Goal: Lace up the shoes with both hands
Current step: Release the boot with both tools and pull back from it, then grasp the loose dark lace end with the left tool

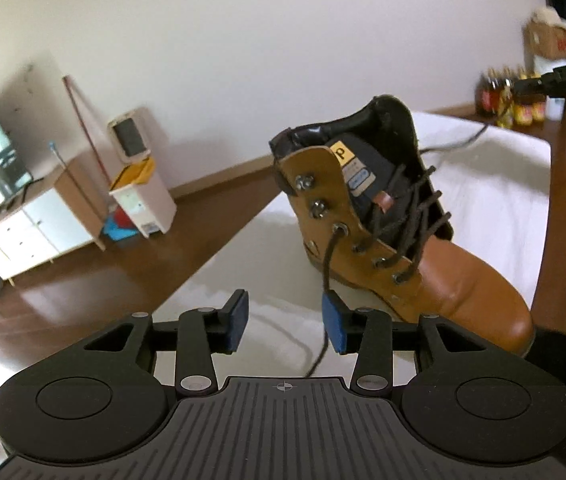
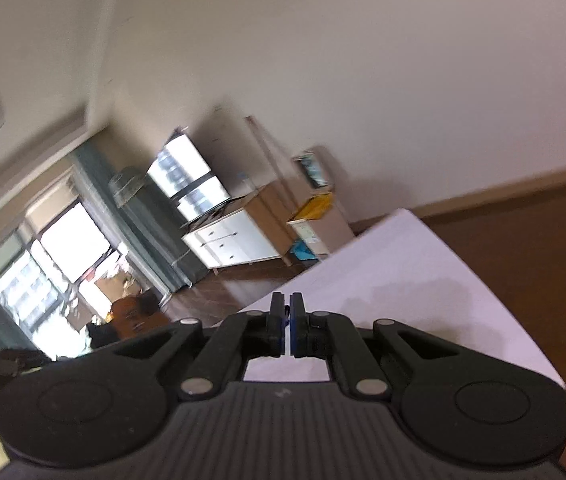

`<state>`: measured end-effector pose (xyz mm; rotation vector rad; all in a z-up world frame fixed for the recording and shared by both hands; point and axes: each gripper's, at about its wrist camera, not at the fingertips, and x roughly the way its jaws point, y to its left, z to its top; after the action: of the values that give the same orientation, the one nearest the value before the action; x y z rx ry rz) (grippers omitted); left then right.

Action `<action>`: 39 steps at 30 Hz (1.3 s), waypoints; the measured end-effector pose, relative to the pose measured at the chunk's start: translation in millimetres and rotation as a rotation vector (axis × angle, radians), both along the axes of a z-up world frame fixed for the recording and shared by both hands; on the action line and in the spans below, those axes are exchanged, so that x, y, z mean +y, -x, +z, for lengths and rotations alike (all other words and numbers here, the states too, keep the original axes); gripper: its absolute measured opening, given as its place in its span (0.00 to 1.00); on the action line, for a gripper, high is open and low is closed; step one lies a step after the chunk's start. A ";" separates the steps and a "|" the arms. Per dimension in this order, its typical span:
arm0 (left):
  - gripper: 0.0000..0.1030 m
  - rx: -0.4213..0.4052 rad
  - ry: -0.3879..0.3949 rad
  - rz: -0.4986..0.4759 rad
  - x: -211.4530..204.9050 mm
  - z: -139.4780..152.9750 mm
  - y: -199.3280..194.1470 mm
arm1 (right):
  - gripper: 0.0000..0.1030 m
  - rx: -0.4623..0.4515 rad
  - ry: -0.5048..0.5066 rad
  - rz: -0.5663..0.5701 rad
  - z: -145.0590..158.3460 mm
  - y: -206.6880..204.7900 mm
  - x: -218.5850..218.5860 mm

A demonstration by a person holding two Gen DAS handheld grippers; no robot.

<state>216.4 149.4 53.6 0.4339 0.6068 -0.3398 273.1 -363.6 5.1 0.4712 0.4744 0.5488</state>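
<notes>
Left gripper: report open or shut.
Open: the left gripper has its blue pads apart; the lace hangs beside one, unclamped.

Both grippers share one build — the left gripper (image 1: 286, 322) and right gripper (image 2: 286, 328) are matte black plastic with ribbed bases, round side discs, silver pivot screws, and blue pads (image 1: 335, 326) lining the fingers (image 2: 274, 326).

A tan boot (image 1: 403, 248) sits on a white cloth (image 1: 267, 240), toe toward the lower right, dark lace (image 1: 329, 256) criss-crossed up the front. One lace end hangs from an upper eyelet down past the right pad (image 1: 335, 324) of the left gripper (image 1: 286, 326), whose jaws stand apart, pressing nothing. A bin (image 1: 139, 176) stands by the wall.
</notes>
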 end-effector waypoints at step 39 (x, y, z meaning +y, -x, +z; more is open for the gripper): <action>0.84 0.050 0.270 0.312 28.7 -68.2 24.3 | 0.03 -0.035 0.186 0.293 31.9 49.9 159.9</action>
<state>192.2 178.1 -14.6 0.0687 0.6565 -0.1311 223.2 -203.7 37.0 0.2144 0.5595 0.7857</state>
